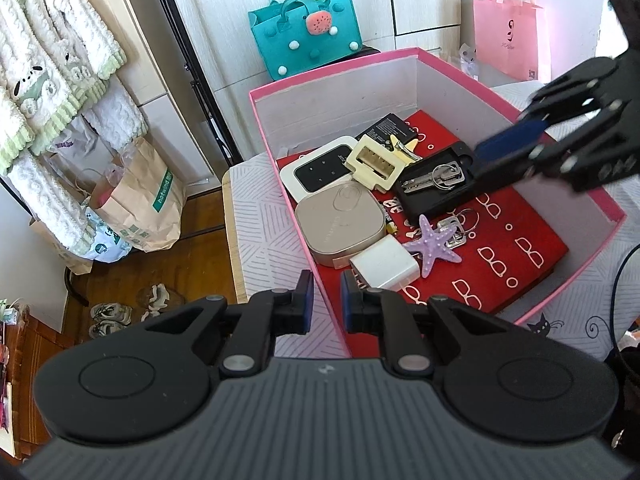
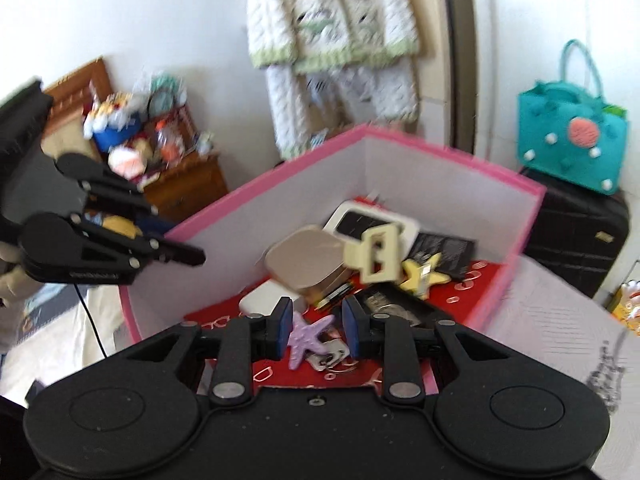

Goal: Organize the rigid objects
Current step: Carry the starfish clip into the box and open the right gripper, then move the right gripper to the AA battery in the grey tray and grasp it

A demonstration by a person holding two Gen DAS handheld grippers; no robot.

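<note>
A pink box [image 1: 436, 65] with white inner walls and a red patterned floor holds several rigid items: a white device with a black screen [image 1: 316, 168], a beige square case [image 1: 340, 224], a white charger [image 1: 384, 266], a purple starfish [image 1: 434, 242], a black key tray [image 1: 436, 184], a cream clip [image 1: 376, 162]. My left gripper [image 1: 323, 300] is open, straddling the box's near wall. My right gripper [image 2: 316, 326] is open above the purple starfish [image 2: 308, 338] and loose keys [image 2: 330, 354]; in the left wrist view it [image 1: 496, 156] hovers over the key tray.
The box sits on a patterned white cloth [image 1: 260, 216]. A teal felt bag [image 1: 306, 36] and a pink paper bag [image 1: 510, 36] stand behind it. Paper bags [image 1: 140, 200] and shoes lie on the wooden floor to the left. A black suitcase [image 2: 572, 236] stands under the teal bag.
</note>
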